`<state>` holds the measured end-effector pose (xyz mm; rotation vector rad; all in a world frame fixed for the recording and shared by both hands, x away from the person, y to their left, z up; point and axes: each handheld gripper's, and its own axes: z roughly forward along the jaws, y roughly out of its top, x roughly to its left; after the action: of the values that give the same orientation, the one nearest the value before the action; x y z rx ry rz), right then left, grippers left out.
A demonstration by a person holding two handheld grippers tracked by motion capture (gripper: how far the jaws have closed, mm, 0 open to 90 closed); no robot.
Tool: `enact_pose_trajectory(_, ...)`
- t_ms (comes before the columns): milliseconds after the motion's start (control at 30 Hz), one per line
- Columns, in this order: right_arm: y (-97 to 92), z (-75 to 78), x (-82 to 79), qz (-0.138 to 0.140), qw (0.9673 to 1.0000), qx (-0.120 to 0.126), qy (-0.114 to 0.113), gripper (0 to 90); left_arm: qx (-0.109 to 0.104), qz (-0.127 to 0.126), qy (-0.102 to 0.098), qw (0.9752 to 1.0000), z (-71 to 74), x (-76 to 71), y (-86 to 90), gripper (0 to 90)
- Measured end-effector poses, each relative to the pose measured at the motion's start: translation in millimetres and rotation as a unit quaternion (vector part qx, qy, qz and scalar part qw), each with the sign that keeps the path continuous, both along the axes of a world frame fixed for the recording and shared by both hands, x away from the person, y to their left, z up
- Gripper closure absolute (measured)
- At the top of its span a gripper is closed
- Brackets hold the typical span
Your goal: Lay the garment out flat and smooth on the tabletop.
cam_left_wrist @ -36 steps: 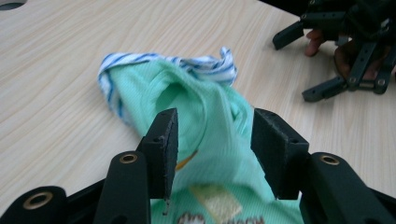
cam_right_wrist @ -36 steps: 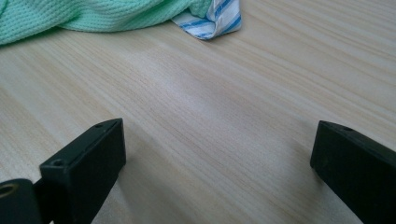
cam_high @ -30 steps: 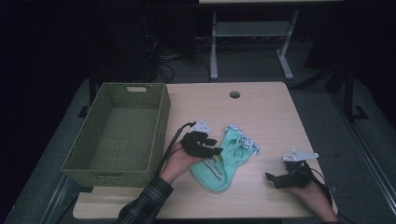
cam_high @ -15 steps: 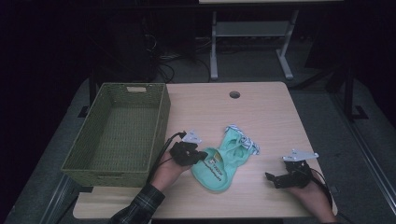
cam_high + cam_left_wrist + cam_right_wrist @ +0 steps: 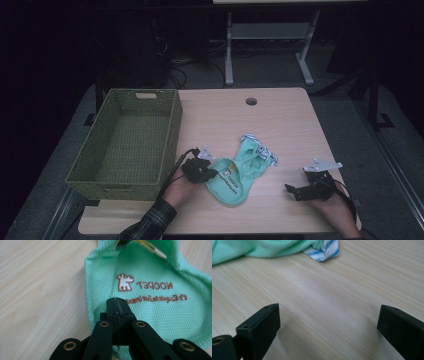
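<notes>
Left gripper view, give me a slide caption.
Left gripper shut on the mint mesh garment lying on the wooden table.

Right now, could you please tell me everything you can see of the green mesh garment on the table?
The green mesh garment is a small mint-green piece of netted fabric with a white dog logo and brown lettering printed on it. Blue-and-white striped trim edges its far end. It lies flat and slightly rumpled on the wooden table, right of the woven basket. The left hand-held gripper is shut on its near left edge; the right hand-held gripper sits open, apart from it.

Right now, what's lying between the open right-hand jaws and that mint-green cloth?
Nothing: bare table separates the right gripper from the green garment, as the right gripper view shows.
</notes>
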<state>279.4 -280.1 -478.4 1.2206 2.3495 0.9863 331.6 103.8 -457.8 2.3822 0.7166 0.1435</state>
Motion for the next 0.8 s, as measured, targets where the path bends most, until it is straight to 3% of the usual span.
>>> enact_pose_trajectory(233, 5.9, 16.0, 4.3, 0.007, 0.9995, 0.03, -0.013, 18.1, -0.006, 0.004, 0.004, 1.0, -0.9, 0.1, 0.3, 89.5)
enact_pose_trajectory(267, 7.4, 18.8, 6.2, 0.01, 0.9992, 0.035, -0.012, 24.6, -0.008, 0.005, 0.005, 0.9999, -1.1, 0.5, 1.2, 89.6)
enact_pose_trajectory(667, 27.8, 33.0, 33.3, 0.025, 0.9967, 0.069, -0.033, 57.6, 0.001, 0.005, 0.01, 0.9999, 0.3, 1.4, -0.9, 89.6)
enact_pose_trajectory(800, 31.2, 30.7, 47.3, 0.028, 0.9966, 0.076, -0.015, 62.6, 0.0, 0.005, 0.011, 0.9999, 0.3, 1.8, -0.9, 89.6)
